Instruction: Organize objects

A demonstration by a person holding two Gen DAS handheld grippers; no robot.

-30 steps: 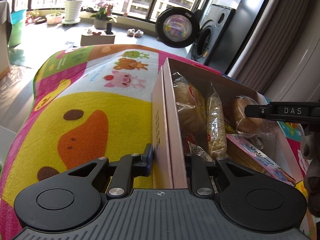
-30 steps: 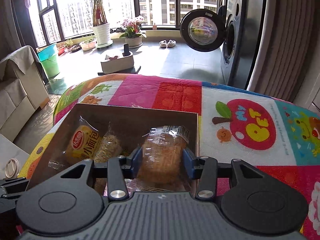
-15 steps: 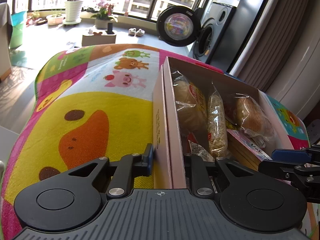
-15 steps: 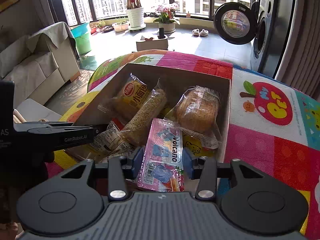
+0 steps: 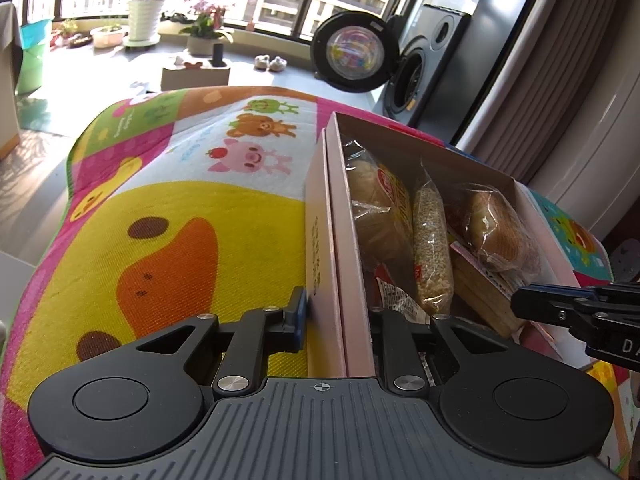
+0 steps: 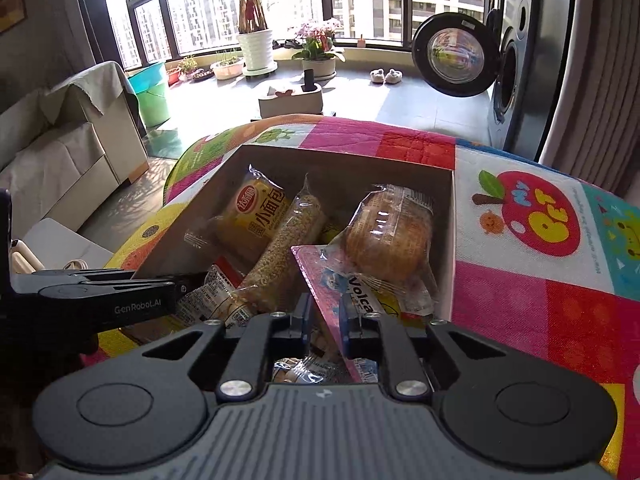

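pink box point(image 5: 326, 240) wall is clamped by left tongs point(image 5: 336, 316); right tongs point(image 6: 324, 320) pinch the volcano packet point(image 6: 340, 280).

right gripper point(image 6: 322, 322) now closed on pink Volcano packet point(image 6: 340, 280), lifting its near end

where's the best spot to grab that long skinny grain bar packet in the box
Take the grain bar packet across its narrow middle from above, with the tongs' fingers on its two long sides. It lies lengthwise, leaning between the yellow bread packet and the round bun, so its ends are crowded while its upper face shows clear.
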